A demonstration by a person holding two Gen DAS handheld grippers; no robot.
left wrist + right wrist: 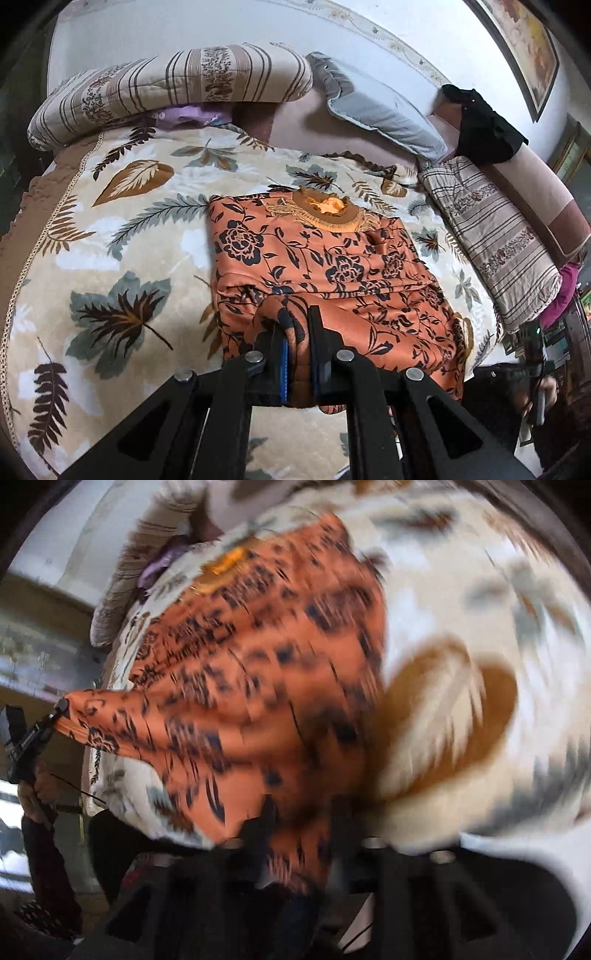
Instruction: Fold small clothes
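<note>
Pinching a bunched hem of the orange satin garment with the dark floral print [325,266], the left gripper [298,354] is seen with its jaws clenched on a thick roll of the cloth, which fills the gap between the blue-lined pads. The rest of the garment is spread on the cream plush blanket with brown and grey leaf print [122,236] that covers the bed, its gold-embroidered neckline [328,210] at the far end. In the right wrist view the right gripper [295,834] is heavily smeared by motion; orange cloth appears to run down between its jaws, so a grasp on the garment is judged likely, though it cannot be confirmed.

Several risks are judged from this. Satin is slippery, and a thick bunched roll may slide out of the left jaws if it is pulled hard or unevenly. Because a wad and not a flat edge is held, a crooked, lumpy fold could result. The two grippers appear to hold the garment at well-separated points, so unequal lifting could skew the fold line. The plush blanket may be dragged along if the cloth is swept low across it.

Much is hard to make out. The right view is blurred throughout, so the right jaws and their contact with the cloth are unclear. The near edge of the garment is hidden behind the left gripper's linkage. The striped beige bolster [170,85], grey pillow [384,110] and black cloth [484,125] at the bed's far side are distorted by the fisheye.
</note>
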